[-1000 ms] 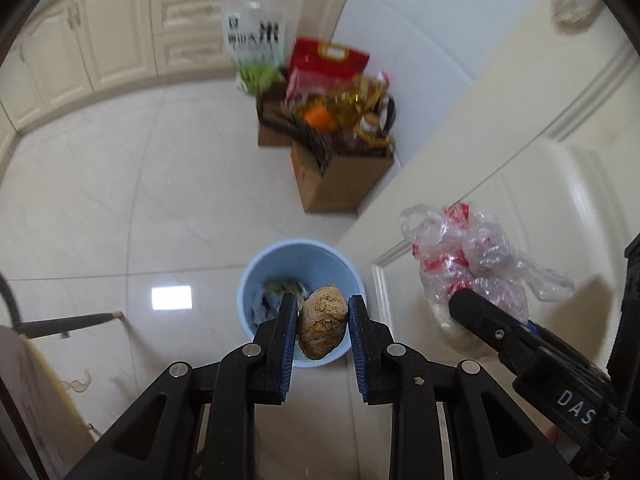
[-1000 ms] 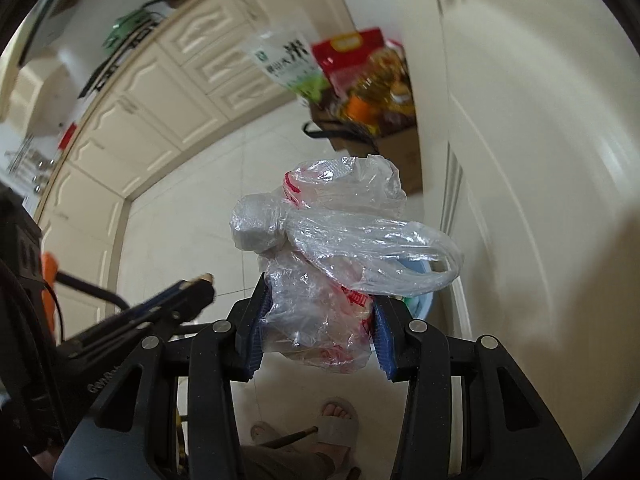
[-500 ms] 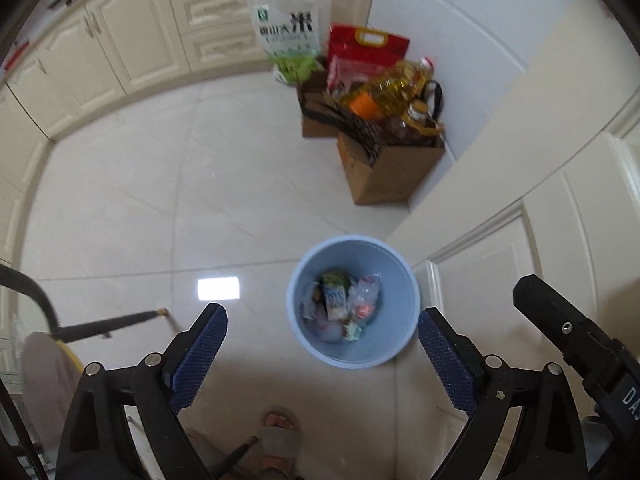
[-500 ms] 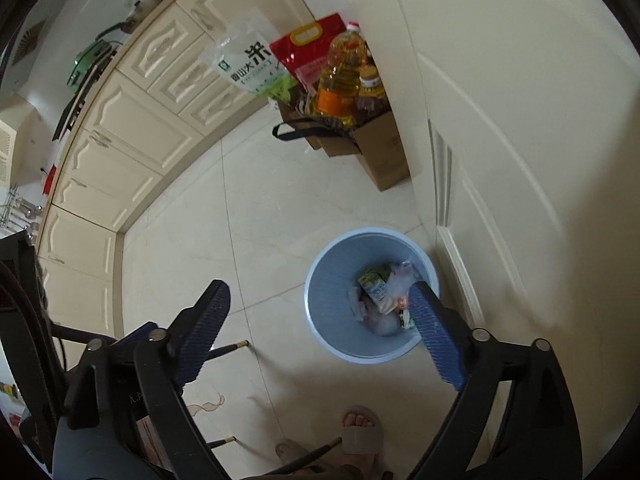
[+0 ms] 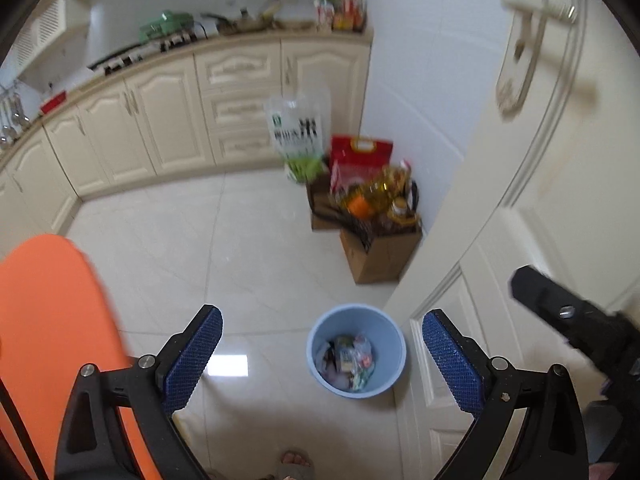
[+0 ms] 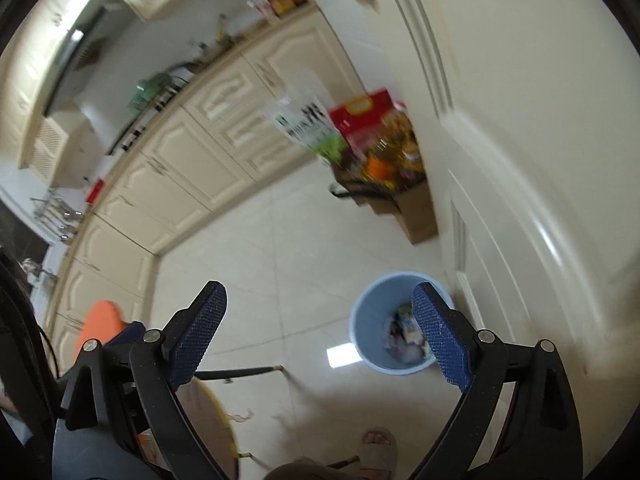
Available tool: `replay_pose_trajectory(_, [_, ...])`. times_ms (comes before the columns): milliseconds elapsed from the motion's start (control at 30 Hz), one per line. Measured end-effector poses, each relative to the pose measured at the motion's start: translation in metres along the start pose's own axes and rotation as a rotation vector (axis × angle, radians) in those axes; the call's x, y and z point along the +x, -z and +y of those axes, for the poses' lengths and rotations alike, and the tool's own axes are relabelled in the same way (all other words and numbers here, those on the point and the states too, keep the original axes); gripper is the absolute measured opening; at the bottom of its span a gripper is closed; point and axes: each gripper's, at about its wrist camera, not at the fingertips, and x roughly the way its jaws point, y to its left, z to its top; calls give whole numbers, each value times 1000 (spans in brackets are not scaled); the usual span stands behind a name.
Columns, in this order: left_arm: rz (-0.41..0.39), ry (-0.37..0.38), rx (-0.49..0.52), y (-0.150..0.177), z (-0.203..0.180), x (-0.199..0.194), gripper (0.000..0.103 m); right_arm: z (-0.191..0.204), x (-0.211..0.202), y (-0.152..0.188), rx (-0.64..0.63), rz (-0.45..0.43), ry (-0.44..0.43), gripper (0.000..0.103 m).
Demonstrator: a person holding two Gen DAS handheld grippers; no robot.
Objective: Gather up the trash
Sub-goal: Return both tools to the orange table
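Two hand-held grippers: both in view over a kitchen floor, each seen from its own camera.
Left hand-held gripper: jaws spread wide after just opening further, nothing between the blue pads.
Right hand-held gripper: jaws likewise wide apart, having just been opening, with nothing held; its black body also shows at the right edge of the left view.
Bin: a pale blue round bin standing upright on the floor, close against the foot of the cream door; in the left view it sits between the two pads, in the right view one pad overlaps its rim.
Trash: crumpled wrappers, packets and clear plastic lying in the bottom of the bin; single pieces are too small to tell apart.
Door: cream panelled, beside the bin, with a lever handle high on it.
Cardboard box: beyond the bin along the wall, holding a bottle of oil and jars; a red bag and a white-and-green rice bag stand behind it.
Cabinets: cream fronts far across the floor from the bin, clutter along the top.
Orange surface: blurred, left of the bin, under the left hand-held gripper.
Person: a sandalled foot on the floor nearer the camera than the bin.
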Motion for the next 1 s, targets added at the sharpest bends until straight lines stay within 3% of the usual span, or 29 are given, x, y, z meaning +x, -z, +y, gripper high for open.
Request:
replay_pose_trajectory(233, [-143, -60, -57, 49, 54, -99, 99, 76, -75, 14, -126, -102, -90, 103])
replay_pose_trajectory(467, [-261, -152, -155, 126, 124, -207, 101, 155, -118, 48, -246, -148, -168, 103])
replay_pose_trajectory(567, [-308, -212, -198, 169, 149, -253, 102, 195, -127, 72, -321, -147, -189, 103])
replay_pose_trajectory(767, [-341, -311, -304, 249, 176, -303, 102, 258, -126, 124, -445, -113, -246, 103])
replay_pose_trajectory(1000, [-382, -401, -388, 315, 183, -359, 102, 329, -120, 181, -591, -63, -299, 103])
